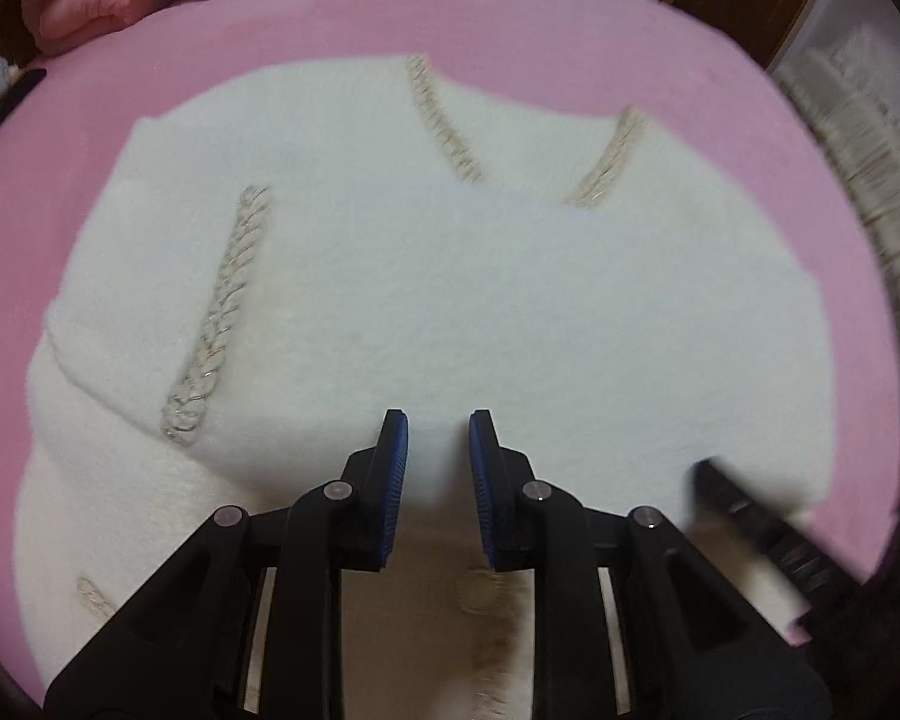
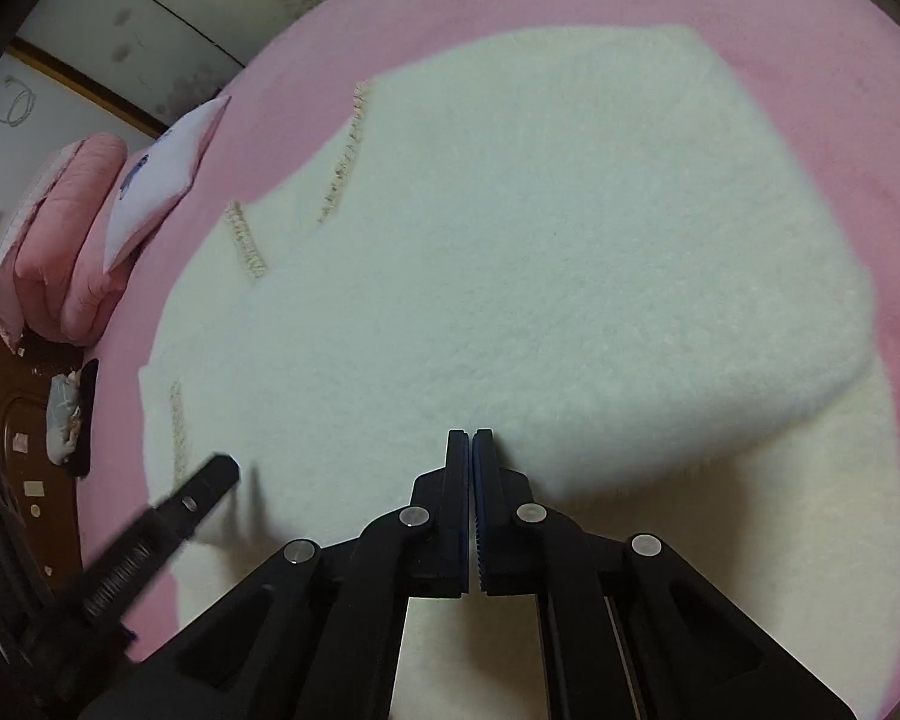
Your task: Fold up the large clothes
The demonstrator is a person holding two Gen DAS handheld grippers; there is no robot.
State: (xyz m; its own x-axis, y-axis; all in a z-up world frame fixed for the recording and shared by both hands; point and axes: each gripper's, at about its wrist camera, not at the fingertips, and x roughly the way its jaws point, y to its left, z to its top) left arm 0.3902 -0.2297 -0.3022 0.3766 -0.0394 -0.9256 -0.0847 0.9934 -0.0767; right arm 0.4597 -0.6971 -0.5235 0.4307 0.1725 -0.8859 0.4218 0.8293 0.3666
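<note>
Left gripper (image 1: 438,420) nearest, fingers slightly spread, nothing clearly pinched, over near edge of white fluffy garment (image 1: 450,300). Right gripper (image 2: 470,433) fingers pressed together, empty. Garment flat on pink bed (image 1: 510,18), braided trim (image 1: 216,324) showing. Pillows (image 2: 150,180) at far end.

No legible text or labels

The left gripper (image 1: 438,423) points steeply down, its blue-padded fingers (image 1: 393,468) a narrow gap apart with white cloth showing between them, though whether the pads press it is unclear. The right gripper (image 2: 470,438) also tilts steeply down, its jaws closed flat together with nothing seen between them. Each shows at the edge of the other's view, blurred.
</note>
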